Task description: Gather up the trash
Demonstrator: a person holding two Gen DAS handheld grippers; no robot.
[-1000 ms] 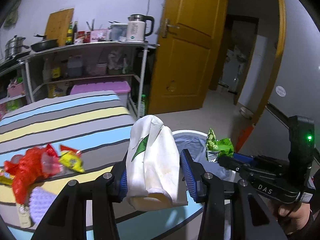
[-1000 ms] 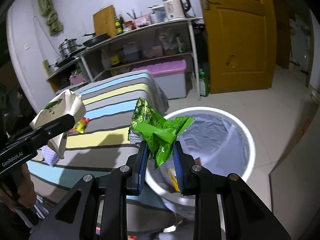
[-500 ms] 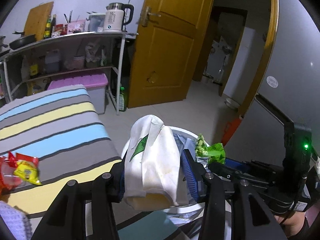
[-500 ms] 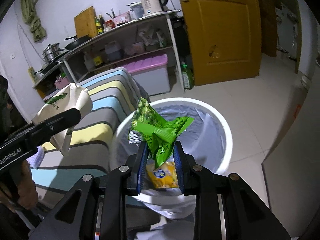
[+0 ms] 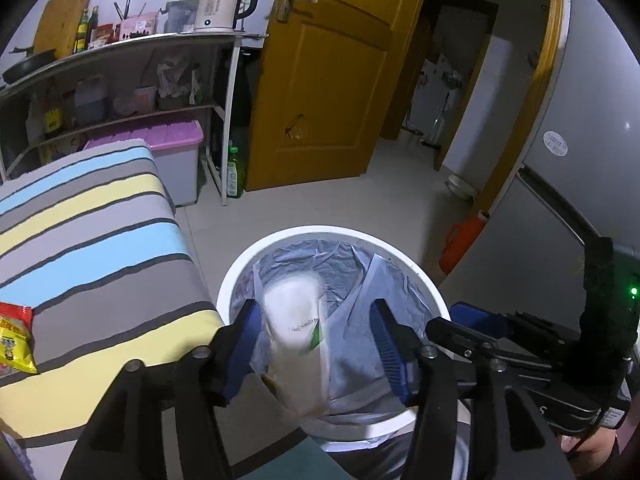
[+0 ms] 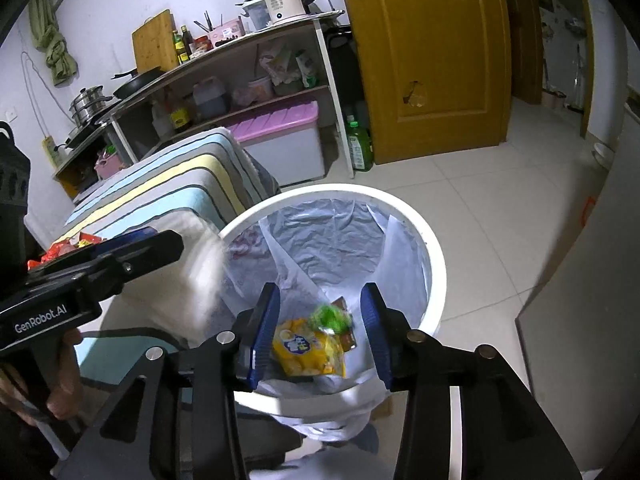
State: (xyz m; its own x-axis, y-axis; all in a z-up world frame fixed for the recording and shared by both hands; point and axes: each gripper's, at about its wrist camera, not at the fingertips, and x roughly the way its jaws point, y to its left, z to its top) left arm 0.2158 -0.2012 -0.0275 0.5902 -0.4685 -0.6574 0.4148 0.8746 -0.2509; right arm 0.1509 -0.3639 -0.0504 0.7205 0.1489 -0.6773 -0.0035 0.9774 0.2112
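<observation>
As both grippers' fingers open over the bin (image 5: pixel 240 276), white bag (image 5: pixel 298 320) and green wrapper (image 6: pixel 331 317) fall free; next, fetch remaining bed litter (image 5: pixel 14 340).

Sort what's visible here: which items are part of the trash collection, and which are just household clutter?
Part of the job:
white paper bag, dropping
green wrapper, dropping
yellow snack packet in bin
white bin
snack wrappers on bed

Clutter:
kettle
purple-lidded box
green bottle

Side by side and tilted downward, the left hand-held gripper (image 5: pixel 316 350) and right hand-held gripper (image 6: pixel 320 332) are both opening their jaws, pads clamping nothing.
</observation>
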